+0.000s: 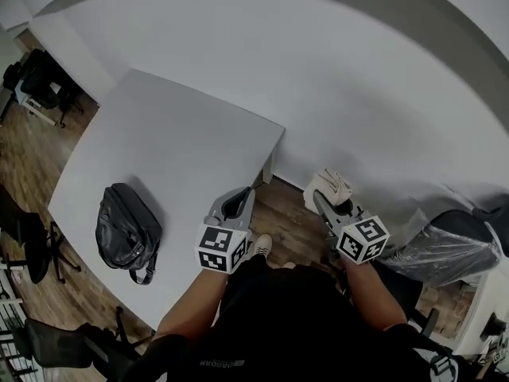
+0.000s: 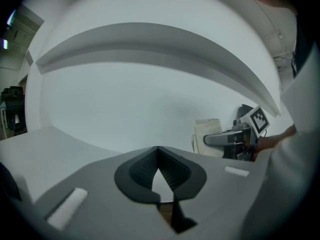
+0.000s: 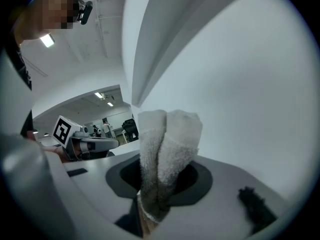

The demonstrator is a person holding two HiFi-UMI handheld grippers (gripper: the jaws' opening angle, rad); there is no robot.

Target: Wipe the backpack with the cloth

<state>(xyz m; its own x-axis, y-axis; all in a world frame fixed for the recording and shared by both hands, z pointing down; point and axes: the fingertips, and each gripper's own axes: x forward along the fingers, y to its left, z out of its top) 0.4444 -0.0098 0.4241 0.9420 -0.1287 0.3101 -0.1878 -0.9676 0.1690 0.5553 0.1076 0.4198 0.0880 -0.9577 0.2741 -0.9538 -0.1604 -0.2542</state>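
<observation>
A black backpack [image 1: 127,229] lies on the white table [image 1: 183,134] near its front left edge. To its right, beyond the table's corner and over the floor, my left gripper [image 1: 247,191] is shut with nothing in it; in the left gripper view its jaws [image 2: 158,151] meet at the tips. Further right my right gripper [image 1: 319,198] is shut on a folded whitish cloth [image 1: 330,185]. That cloth [image 3: 167,146] sticks up out of the right gripper [image 3: 162,176] in the right gripper view, and it shows as a pale cloth [image 2: 207,135] in the left gripper view.
A white wall runs behind the table. Black office chairs [image 1: 36,241] stand left of the table on the wooden floor [image 1: 290,225]. A plastic-wrapped object [image 1: 445,249] sits at the right. The person's shoe [image 1: 260,246] is between the grippers.
</observation>
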